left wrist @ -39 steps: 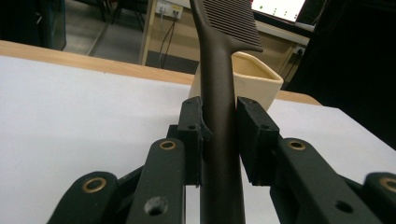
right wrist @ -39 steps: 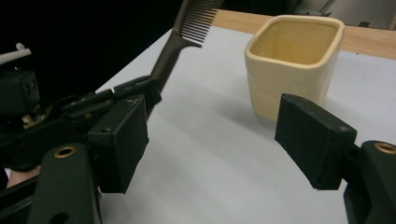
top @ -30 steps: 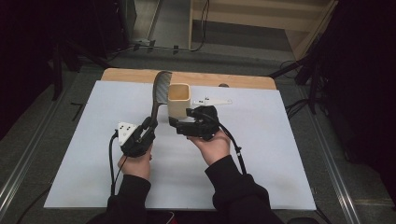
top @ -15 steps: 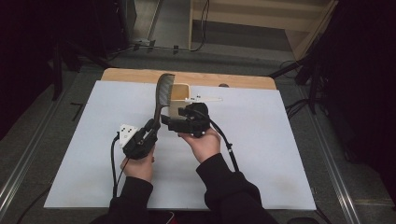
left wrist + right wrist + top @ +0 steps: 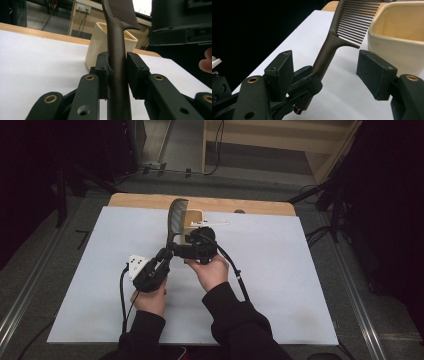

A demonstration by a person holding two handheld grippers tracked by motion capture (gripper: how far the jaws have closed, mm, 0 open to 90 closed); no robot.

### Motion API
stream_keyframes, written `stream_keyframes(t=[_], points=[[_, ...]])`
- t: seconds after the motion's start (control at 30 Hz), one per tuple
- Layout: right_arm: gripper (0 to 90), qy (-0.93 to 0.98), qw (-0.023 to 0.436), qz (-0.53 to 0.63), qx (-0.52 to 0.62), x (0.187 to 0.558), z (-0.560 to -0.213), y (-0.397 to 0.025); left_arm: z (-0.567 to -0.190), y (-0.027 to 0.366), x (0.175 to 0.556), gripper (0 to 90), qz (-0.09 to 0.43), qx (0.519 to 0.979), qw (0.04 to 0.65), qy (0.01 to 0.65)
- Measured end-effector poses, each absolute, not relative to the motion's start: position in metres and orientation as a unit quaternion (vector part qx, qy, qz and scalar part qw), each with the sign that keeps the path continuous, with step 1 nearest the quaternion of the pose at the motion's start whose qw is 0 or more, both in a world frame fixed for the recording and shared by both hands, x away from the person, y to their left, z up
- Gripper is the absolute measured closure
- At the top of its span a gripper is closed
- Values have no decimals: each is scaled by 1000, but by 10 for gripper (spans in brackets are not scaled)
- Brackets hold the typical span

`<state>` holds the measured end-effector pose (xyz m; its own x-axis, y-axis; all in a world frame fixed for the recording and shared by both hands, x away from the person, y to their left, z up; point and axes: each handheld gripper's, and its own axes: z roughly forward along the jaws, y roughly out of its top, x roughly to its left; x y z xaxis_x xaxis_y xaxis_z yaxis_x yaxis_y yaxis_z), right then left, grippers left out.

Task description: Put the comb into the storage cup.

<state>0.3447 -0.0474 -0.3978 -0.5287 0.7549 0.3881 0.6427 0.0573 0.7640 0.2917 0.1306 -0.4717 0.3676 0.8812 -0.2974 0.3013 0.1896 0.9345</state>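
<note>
A dark brown comb (image 5: 177, 216) stands nearly upright, teeth end up, with my left gripper (image 5: 165, 254) shut on its handle (image 5: 117, 62). In the left gripper view the two pads (image 5: 102, 72) press the handle from both sides. My right gripper (image 5: 179, 249) is open and points left at the handle. In the right gripper view the handle (image 5: 324, 56) rises between its spread pads (image 5: 374, 72), touching neither, and the left gripper (image 5: 305, 86) clamps it lower down. A cream square cup (image 5: 195, 219) stands just behind the comb.
The white sheet (image 5: 280, 285) covers the wooden table (image 5: 150, 200). A thin white item (image 5: 216, 223) lies across the cup's rim. A small white block with dark dots (image 5: 136, 264) sits by the left hand. Dark floor and cables surround the table.
My right gripper has moved left, from beside the cup to the comb's handle just above the left gripper. The left gripper has kept hold of the comb, nearly still.
</note>
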Motion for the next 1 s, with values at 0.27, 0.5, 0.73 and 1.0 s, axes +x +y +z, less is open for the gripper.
stream_keyframes(t=[0.27,0.5,0.73,1.0], points=[[332,718,44,486,497,353,-404,-40,-471,130,290,730,252,585,585,502],[375,715,38,472,515,363,-408,-29,-472,127,289,730,252,583,588,502],[451,708,45,462,532,368,-410,-17,-474,127,288,730,246,576,593,505],[615,698,25,452,555,372,-412,-15,-475,128,287,730,242,575,597,504]])
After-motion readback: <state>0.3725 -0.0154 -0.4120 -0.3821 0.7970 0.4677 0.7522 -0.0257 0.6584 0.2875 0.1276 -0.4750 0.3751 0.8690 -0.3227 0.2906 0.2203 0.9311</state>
